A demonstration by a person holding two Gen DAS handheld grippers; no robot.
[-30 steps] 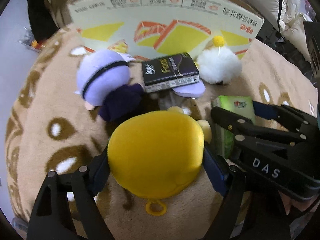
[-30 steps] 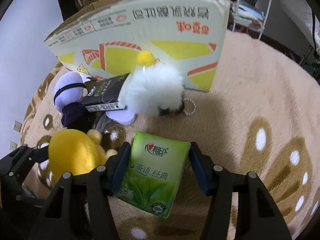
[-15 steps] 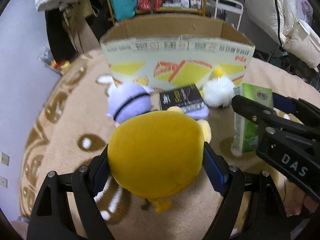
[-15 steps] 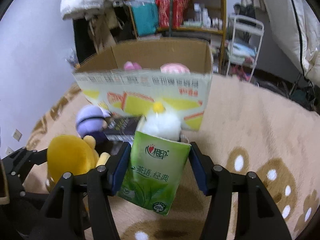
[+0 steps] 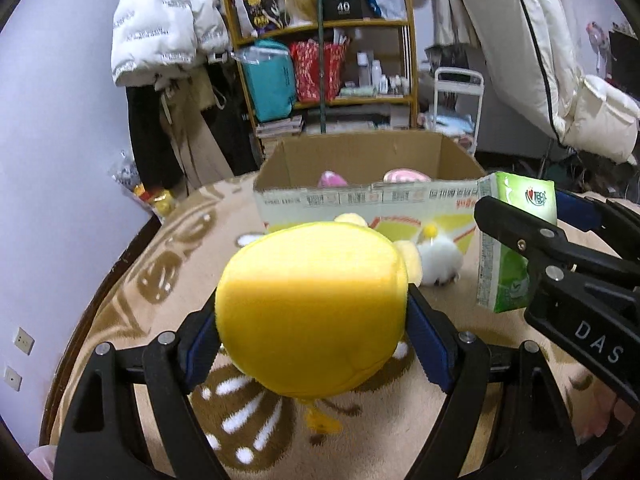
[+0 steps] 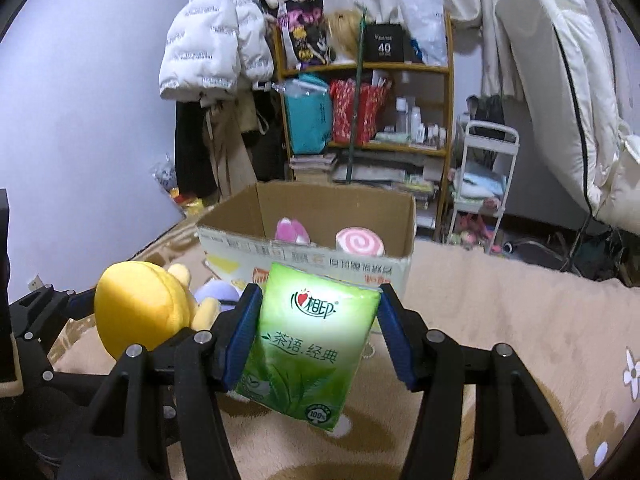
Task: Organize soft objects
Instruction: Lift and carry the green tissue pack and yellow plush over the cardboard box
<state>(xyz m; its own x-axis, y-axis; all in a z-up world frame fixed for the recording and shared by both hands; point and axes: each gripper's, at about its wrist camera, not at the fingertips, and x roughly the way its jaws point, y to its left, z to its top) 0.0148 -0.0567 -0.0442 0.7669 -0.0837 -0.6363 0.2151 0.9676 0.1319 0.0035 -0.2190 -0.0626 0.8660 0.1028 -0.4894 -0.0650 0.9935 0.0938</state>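
Observation:
My left gripper is shut on a yellow plush toy and holds it above the rug; it also shows in the right wrist view. My right gripper is shut on a green tissue pack, also held up, seen at the right of the left wrist view. An open cardboard box stands ahead on the rug, with a pink plush and a pink swirl toy inside. A white fluffy toy lies in front of the box. A purple plush peeks out behind my fingers.
A beige rug with brown and white paw marks covers the floor. A wooden shelf with bags and bottles stands behind the box. A white rack is to its right. Coats hang at the left wall.
Both grippers have risen well above the rug with their loads. The view tilted up, so the box's inside and the room behind now show. The black box and purple plush dropped behind the yellow toy.

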